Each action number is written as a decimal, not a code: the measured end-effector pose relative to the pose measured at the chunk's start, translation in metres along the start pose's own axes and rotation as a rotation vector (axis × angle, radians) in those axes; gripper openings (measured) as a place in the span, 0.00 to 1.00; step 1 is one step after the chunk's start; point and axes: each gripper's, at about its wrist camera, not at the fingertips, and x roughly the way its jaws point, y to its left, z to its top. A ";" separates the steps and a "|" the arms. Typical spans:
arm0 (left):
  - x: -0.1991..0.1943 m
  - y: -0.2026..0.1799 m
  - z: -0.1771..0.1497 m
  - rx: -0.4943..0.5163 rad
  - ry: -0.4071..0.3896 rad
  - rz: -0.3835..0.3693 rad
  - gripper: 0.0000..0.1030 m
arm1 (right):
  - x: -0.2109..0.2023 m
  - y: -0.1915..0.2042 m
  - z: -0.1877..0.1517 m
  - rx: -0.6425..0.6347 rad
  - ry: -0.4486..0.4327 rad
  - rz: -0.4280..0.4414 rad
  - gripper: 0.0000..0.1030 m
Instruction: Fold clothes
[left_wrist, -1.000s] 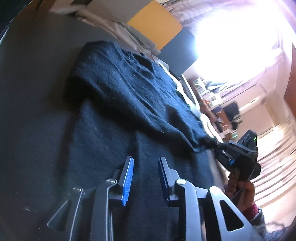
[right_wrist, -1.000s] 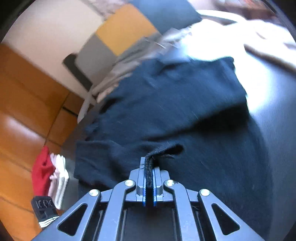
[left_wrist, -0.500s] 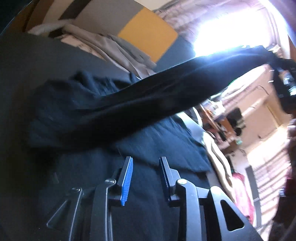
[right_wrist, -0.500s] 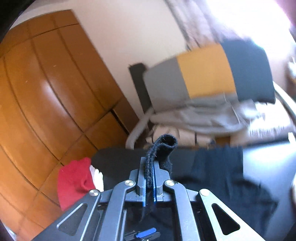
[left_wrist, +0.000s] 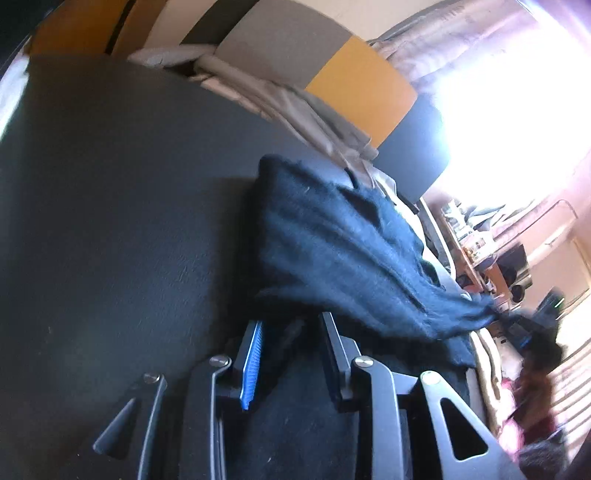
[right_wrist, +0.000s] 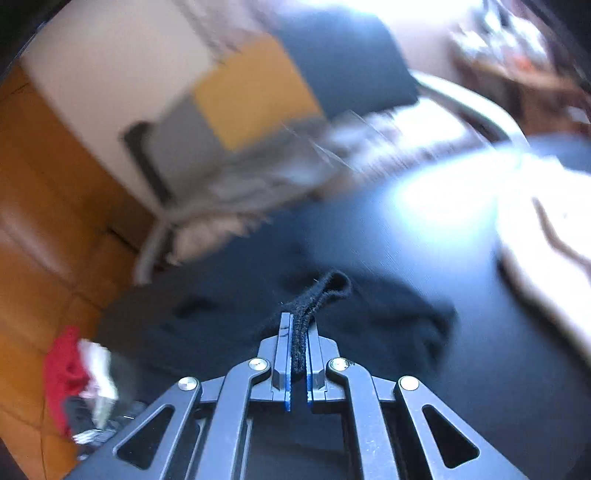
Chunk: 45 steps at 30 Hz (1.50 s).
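Fabric of the dark knit garment (left_wrist: 332, 243) lies bunched on the dark surface (left_wrist: 110, 221), its hem pinched in the right gripper (right_wrist: 298, 325), the left gripper (left_wrist: 290, 332) part-open over blurred cloth.

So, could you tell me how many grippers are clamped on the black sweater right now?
1. The right gripper is shut on a fold of the black sweater. The left gripper stands open over the fabric, gripping nothing as far as the frames show.

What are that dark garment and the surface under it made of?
The dark sweater looks like soft knitted wool or acrylic: fuzzy nap, ribbed folds, matte. The dark surface seems to be leather or vinyl: fine pebbled grain, slight sheen. Neither can be told for sure.
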 end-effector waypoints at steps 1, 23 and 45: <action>-0.002 0.002 -0.001 -0.009 0.004 -0.011 0.28 | 0.006 -0.012 -0.010 0.030 0.011 -0.003 0.05; 0.008 -0.008 0.034 -0.040 0.022 0.014 0.11 | -0.015 -0.023 -0.026 0.048 -0.075 0.057 0.06; 0.027 -0.017 0.041 0.200 0.113 0.018 0.42 | 0.042 0.086 -0.044 -0.453 0.113 -0.073 0.36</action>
